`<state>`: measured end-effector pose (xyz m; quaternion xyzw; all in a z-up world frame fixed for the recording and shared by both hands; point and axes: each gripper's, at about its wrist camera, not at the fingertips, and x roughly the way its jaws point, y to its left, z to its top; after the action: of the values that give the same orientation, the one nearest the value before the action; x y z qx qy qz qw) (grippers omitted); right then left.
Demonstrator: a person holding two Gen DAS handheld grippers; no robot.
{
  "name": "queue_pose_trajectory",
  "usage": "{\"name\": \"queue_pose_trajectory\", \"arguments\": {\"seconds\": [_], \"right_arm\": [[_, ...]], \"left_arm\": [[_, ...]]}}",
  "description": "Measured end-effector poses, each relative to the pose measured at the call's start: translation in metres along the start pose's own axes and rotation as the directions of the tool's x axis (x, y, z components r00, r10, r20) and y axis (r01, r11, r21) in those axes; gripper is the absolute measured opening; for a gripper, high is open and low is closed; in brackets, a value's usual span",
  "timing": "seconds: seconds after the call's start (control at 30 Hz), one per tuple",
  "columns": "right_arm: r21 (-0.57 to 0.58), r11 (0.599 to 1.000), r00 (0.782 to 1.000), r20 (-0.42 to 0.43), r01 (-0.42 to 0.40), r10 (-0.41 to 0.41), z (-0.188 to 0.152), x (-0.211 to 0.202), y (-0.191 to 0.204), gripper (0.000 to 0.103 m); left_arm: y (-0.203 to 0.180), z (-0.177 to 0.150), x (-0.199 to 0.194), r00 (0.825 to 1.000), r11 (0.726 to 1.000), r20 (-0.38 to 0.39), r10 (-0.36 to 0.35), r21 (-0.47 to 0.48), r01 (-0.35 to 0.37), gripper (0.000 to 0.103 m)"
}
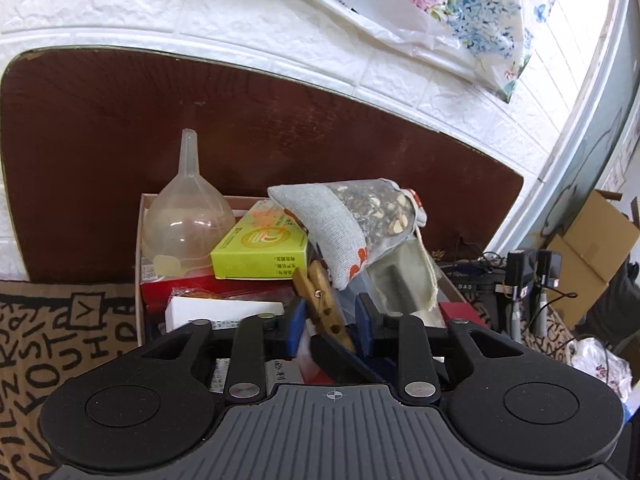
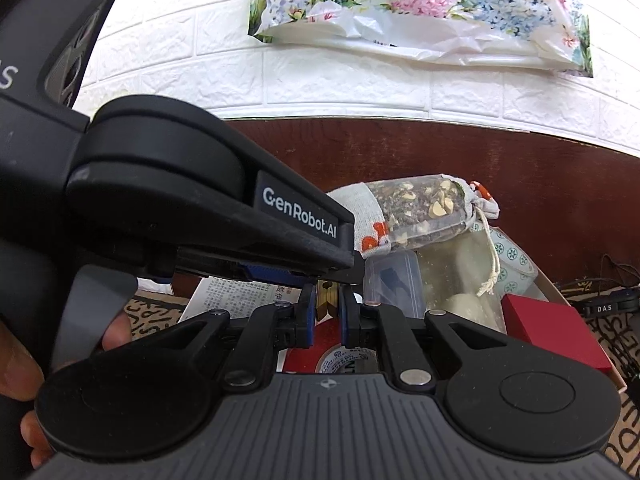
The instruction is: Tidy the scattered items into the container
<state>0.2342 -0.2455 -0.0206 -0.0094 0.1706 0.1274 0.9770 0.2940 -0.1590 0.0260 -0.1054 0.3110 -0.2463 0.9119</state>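
above the cardboard box point(image 1: 141, 240), right gripper point(image 2: 327, 312) clamps the wooden clothespin point(image 1: 324, 300); left gripper point(image 1: 328, 320) stands open. next: release inside.

Each tool is matte black plastic: the left tool point(image 1: 330, 320) and right tool point(image 2: 326, 310) have blue-padded fingers point(image 1: 366, 316), silver screws, a ribbed grey housing and round black discs. Beside the "GenRobot.AI" label point(image 2: 300, 216), bare fingertips point(image 2: 116, 330) show.

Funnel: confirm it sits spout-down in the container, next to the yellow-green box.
Not right. The funnel sits spout-up, wide mouth down, as the left wrist view shows. It is in the container, next to the yellow-green box.
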Motion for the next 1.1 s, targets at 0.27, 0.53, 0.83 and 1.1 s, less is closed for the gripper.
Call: {"name": "queue_pose_trajectory", "arguments": {"seconds": [0.27,0.53,0.83,1.1], "right_arm": [[-0.004,1.000,1.000,0.014,0.005,-0.005,-0.001,0.001,0.000,0.034],[0.024,0.999,0.997,0.063,0.041,-0.042,-0.002,-0.015,-0.004,0.070],[0.012,0.997,0.996,0.061,0.070,-0.071,-0.008,-0.046,-0.001,0.102],[-0.005,0.995,0.994,-0.034,0.100,-0.100,-0.020,-0.087,-0.008,0.103]], "left_arm": [[0.008,0.000,-0.013,0.998,0.999,0.054,-0.038,-0.030,0.040,0.088],[0.015,-0.002,-0.023,0.997,0.998,0.067,-0.024,-0.055,0.028,0.095],[0.003,-0.029,-0.058,0.998,0.999,0.044,0.037,-0.017,-0.036,0.103],[-0.025,-0.079,-0.094,0.994,0.993,0.007,0.113,0.021,-0.113,0.103]]}}
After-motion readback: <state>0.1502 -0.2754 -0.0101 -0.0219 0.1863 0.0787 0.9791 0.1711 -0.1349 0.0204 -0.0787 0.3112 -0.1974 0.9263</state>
